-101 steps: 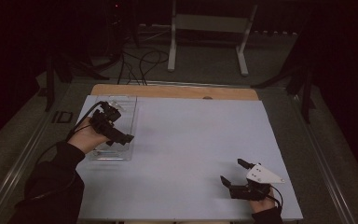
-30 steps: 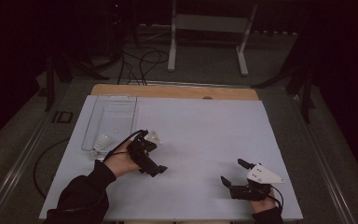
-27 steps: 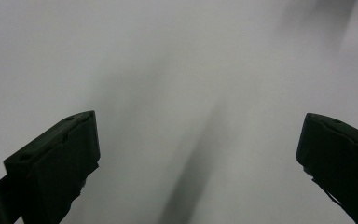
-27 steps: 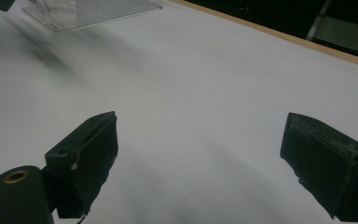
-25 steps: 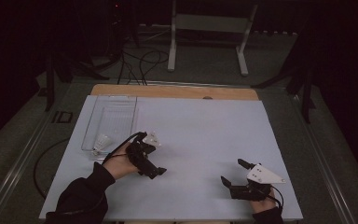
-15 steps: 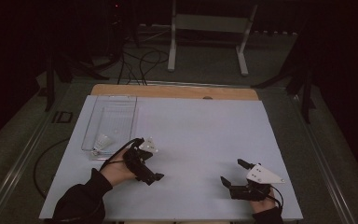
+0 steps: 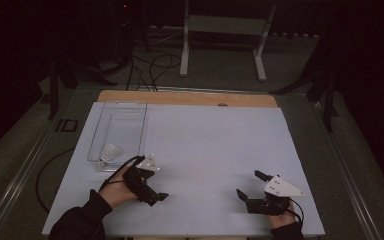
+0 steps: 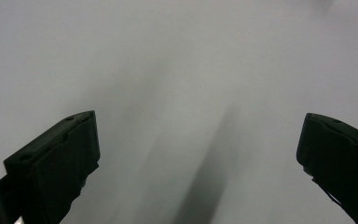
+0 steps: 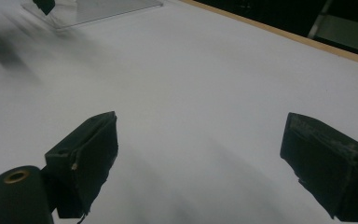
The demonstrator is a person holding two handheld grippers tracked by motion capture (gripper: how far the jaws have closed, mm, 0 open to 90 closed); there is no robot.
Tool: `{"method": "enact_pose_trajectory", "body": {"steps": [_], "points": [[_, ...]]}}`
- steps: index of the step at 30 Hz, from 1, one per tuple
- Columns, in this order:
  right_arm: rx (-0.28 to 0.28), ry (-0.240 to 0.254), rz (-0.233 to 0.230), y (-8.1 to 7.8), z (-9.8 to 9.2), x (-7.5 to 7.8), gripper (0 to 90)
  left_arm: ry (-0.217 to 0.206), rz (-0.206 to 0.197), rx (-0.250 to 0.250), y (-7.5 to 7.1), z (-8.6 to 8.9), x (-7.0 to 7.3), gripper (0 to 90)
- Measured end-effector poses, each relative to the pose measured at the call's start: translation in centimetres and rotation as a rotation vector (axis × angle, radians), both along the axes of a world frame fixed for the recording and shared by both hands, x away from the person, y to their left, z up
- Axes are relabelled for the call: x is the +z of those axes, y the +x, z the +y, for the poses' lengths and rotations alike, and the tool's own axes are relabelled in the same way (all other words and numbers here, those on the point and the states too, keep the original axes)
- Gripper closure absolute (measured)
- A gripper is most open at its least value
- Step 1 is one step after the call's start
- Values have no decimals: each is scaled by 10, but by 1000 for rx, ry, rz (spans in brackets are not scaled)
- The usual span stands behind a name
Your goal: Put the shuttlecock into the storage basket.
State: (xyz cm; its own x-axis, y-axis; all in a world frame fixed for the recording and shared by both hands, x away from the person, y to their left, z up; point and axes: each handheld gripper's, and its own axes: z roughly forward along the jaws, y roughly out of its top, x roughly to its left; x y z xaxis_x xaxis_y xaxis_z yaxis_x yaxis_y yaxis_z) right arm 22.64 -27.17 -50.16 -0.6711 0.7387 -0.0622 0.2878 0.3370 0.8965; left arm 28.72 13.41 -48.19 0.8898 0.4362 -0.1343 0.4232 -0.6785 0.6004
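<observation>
High view: the left hand-held gripper (image 7: 147, 187) sits over the near left part of the desk (image 7: 215, 150), its jaws spread wide and gripping nothing, as the left gripper view confirms with bare white surface between the two black jaws. Since the earliest frame it has come away from the clear tray (image 7: 130, 117), where it hovered over the tray's near end, and has travelled toward the near edge and a little to the right; over the last second it has kept sliding nearer the person, whose dark sleeve (image 7: 80, 222) now reaches in from the bottom left. The right hand-held gripper (image 7: 250, 192) rests at the near right of the desk, jaws also wide apart and empty, and it has not shifted across the earlier frames. A small white shuttlecock (image 7: 109, 152) lies in the near end of the clear tray, just beyond and left of the left hand-held gripper; it was hidden under that gripper at first and has lain there uncovered for the last second. The tray stands at the far left of the white desk.
</observation>
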Motion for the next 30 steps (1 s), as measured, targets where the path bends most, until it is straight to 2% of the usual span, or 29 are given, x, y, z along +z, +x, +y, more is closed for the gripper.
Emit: {"method": "enact_pose_trajectory", "body": {"steps": [7,13,16,23,28,30], "points": [[0,0,1,0,0,0,113,8,-14,9,-9,7,-7,1],[0,0,1,0,0,0,113,-20,-23,40,-15,16,-13,1],[2,-4,1,0,0,0,113,-14,-34,46,-18,18,-15,1],[3,-5,1,1,0,0,113,-23,-47,102,-23,28,-22,1],[3,-4,4,0,0,0,113,-61,-70,132,-26,36,-23,1],[4,-5,4,0,-1,0,113,-65,-64,137,-27,38,-24,1]]}}
